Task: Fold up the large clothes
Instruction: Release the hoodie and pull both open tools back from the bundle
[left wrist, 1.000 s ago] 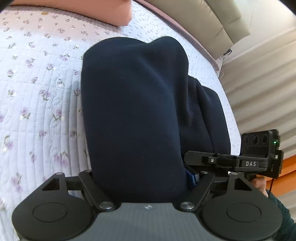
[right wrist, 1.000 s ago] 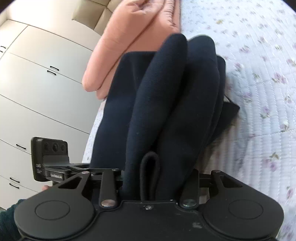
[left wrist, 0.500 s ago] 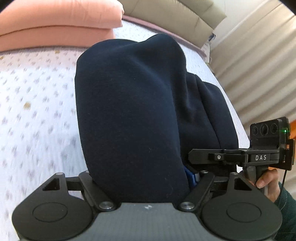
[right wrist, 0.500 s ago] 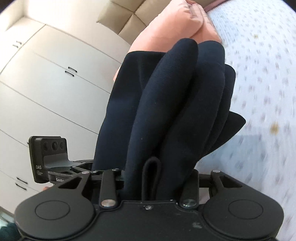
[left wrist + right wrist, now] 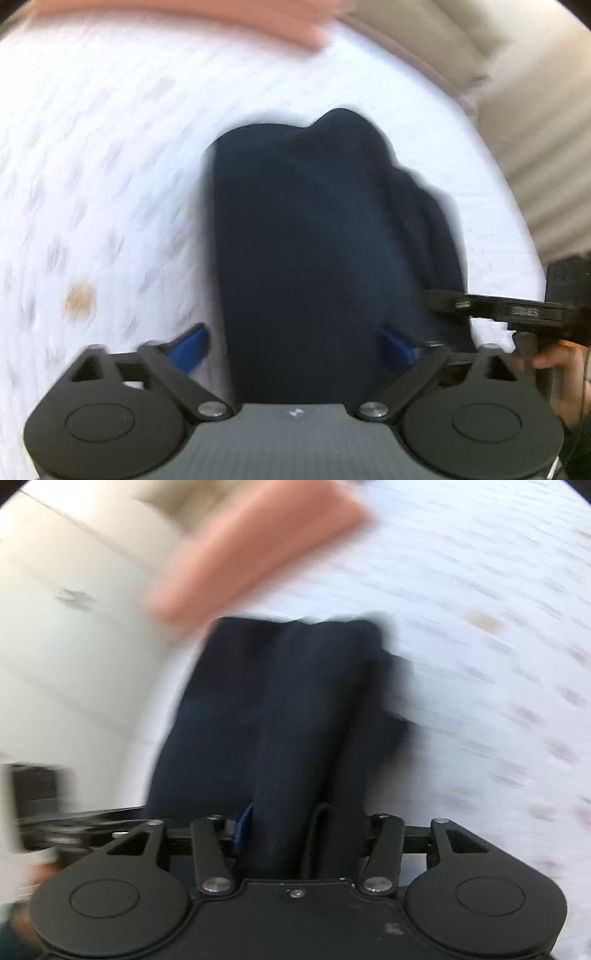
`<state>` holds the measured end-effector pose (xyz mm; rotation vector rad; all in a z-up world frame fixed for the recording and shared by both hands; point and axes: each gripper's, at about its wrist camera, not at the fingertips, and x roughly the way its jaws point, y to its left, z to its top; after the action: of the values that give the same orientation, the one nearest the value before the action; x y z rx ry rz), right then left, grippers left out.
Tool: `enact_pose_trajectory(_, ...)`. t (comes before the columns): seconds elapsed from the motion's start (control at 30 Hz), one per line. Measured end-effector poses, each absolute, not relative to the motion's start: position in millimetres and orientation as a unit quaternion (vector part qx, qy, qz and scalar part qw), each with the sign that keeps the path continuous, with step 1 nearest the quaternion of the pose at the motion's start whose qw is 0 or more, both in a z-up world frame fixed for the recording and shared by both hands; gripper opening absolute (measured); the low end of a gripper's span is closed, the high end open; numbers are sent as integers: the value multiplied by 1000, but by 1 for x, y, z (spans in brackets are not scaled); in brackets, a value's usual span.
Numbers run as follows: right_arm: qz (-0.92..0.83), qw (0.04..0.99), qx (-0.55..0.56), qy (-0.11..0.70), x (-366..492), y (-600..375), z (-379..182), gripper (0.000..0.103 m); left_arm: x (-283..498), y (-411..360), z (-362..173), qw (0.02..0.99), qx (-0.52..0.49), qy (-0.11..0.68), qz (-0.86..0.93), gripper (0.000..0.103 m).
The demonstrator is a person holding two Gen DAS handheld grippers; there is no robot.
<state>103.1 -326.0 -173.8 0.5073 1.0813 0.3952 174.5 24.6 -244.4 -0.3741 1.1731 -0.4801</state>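
Our soft, thick dark blue garment lies folded in a long bundle on the white quilted bedspread with little flowers. Our left gripper has just been opening; its blue pads stand wide, off the cloth between them. Our right gripper has been opening too, but we cannot tell if it presses the cloth.
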Motion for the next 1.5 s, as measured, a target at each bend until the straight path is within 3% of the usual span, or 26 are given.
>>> enact_pose_trajectory(0.03, 192, 820, 227, 489, 98, -327, -171, 71, 169, 32, -249, 787, -217, 530, -231, 103)
enact_pose_trajectory(0.17, 135, 870, 82, 466, 72, -306, -128, 81, 155, 16, -225, 813, -151, 521, -214, 103)
enact_pose_trajectory(0.2, 102, 879, 79, 459, 66, -307, -117, 74, 154, 12, -217, 813, -142, 523, -211, 102)
enact_pose_trajectory(0.3, 101, 904, 99, 403, 34, -305, -80, 75, 132, 1, -193, 823, -113, 500, -245, 103)
enact_pose_trajectory(0.33, 124, 905, 88, 396, 24, -296, -75, 88, 125, -4, -188, 830, -90, 491, -249, 103)
enact_pose_trajectory(0.43, 178, 888, 8, 425, 4, -257, -88, 90, 102, -21, -197, 829, -17, 502, -245, 103)
enact_pose_trajectory(0.5, 176, 869, -36, 460, 10, -242, -116, 91, 92, -10, -216, 821, -27, 514, -247, 103)
enact_pose_trajectory(0.53, 177, 869, -33, 461, 9, -245, -130, 102, 89, -4, -224, 816, -46, 520, -249, 103)
enact_pose_trajectory(0.57, 180, 874, -12, 451, 8, -251, -139, 103, 86, -2, -231, 812, -53, 524, -252, 103)
enact_pose_trajectory(0.93, 171, 878, 58, 443, -3, -286, -143, 103, 44, 23, -239, 824, 15, 517, -232, 103)
enact_pose_trajectory(1.13, 124, 880, 82, 451, -21, -307, -144, 103, 38, 29, -233, 821, -9, 533, -206, 103)
enact_pose_trajectory(1.4, -15, 885, 21, 465, -56, -300, -65, 103, 12, 16, -183, 851, 25, 499, -163, 100)
enact_pose_trajectory(1.5, 15, 888, 50, 457, -74, -293, -23, 103, 3, 18, -158, 859, 31, 489, -148, 101)
